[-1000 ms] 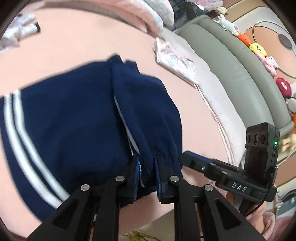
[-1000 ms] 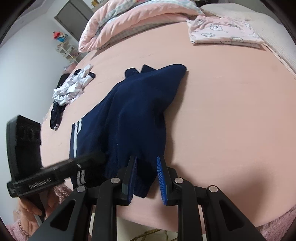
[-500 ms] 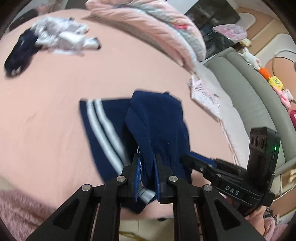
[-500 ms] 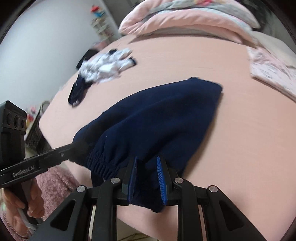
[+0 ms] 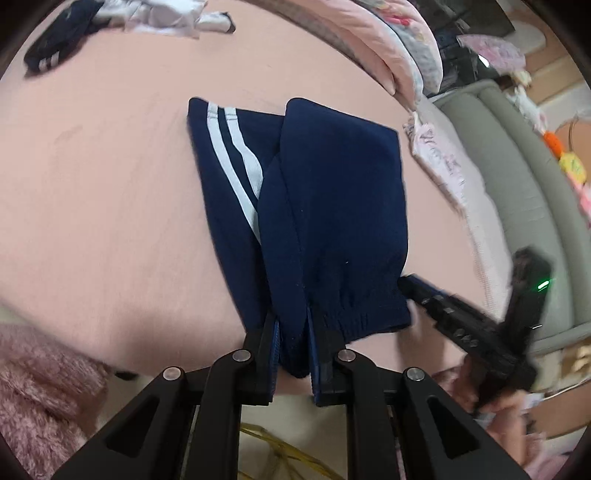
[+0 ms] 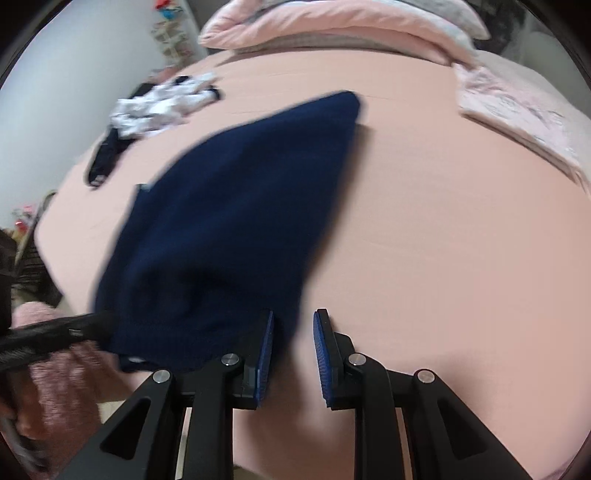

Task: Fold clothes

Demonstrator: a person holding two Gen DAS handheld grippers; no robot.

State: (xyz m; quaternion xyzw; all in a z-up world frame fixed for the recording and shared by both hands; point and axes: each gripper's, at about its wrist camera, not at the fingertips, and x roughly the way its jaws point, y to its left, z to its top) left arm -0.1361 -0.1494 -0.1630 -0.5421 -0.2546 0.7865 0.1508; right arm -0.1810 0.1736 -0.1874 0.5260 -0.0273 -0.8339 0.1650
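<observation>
Navy track pants [image 5: 332, 206] with white side stripes [image 5: 236, 166] lie folded on the pink bed [image 5: 92, 184]. My left gripper [image 5: 293, 347] is shut on the pants' near edge by the elastic hem. My right gripper [image 6: 293, 347] is open a little, with only a sliver of the navy pants [image 6: 229, 236] at its left pad and pink sheet in the gap. In the left wrist view the right gripper [image 5: 417, 291] touches the hem's right side.
A folded pink patterned garment [image 6: 517, 118] lies at the far right. A crumpled white and dark pile [image 6: 159, 107] lies at the far left. A pink quilt [image 6: 332, 26] is rolled at the back. A grey padded rail [image 5: 517, 177] runs along the right.
Both grippers pulled the folded pants toward the bed's near edge and laid them flatter. The right gripper's jaws opened and let go of the cloth.
</observation>
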